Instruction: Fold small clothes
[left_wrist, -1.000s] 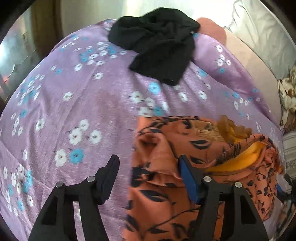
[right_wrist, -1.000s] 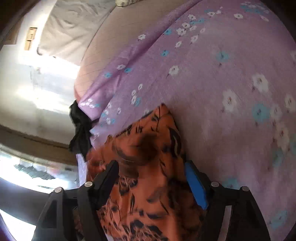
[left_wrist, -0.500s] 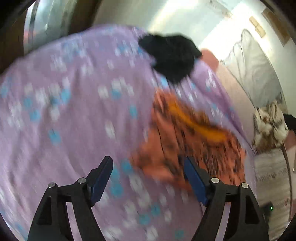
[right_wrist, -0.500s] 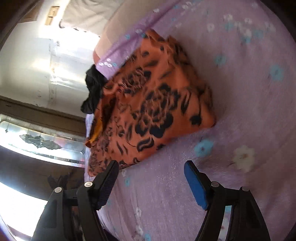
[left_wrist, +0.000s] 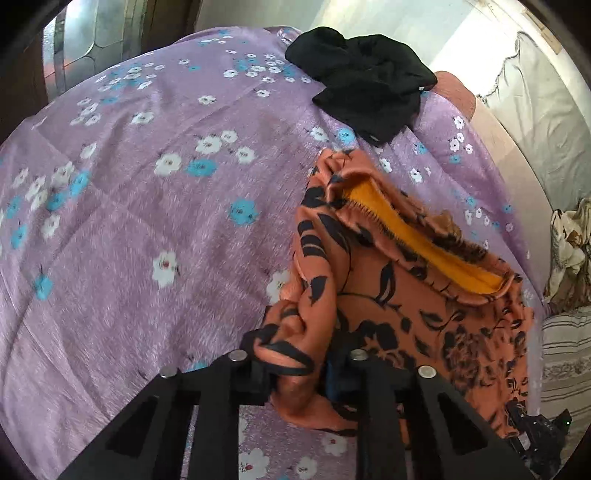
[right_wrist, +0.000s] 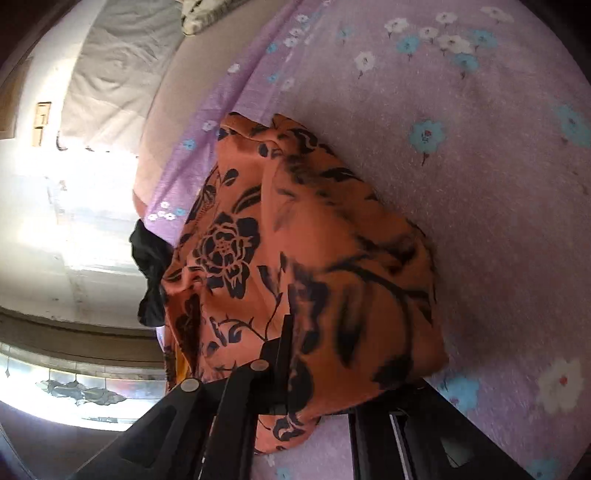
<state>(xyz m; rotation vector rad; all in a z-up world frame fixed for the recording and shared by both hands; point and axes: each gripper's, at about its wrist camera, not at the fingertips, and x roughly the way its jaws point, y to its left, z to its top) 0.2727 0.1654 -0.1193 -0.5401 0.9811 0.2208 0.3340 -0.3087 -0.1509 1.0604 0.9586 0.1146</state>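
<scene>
Nearest the left wrist camera, the left gripper (left_wrist: 295, 373) is closing, a bunched corner of the orange floral garment (left_wrist: 399, 295) pinched between its jaws. The right gripper (right_wrist: 314, 373) is clamped on the same garment's near edge, its far finger buried under cloth. The garment lies on the purple flowered bedspread (left_wrist: 147, 221). Only the left view shows the yellow lining (left_wrist: 417, 243); beyond it, a black garment (left_wrist: 365, 77) lies crumpled, a sliver in the right view. A second ago both grippers stood wide open; half a second ago the left view was blurred.
</scene>
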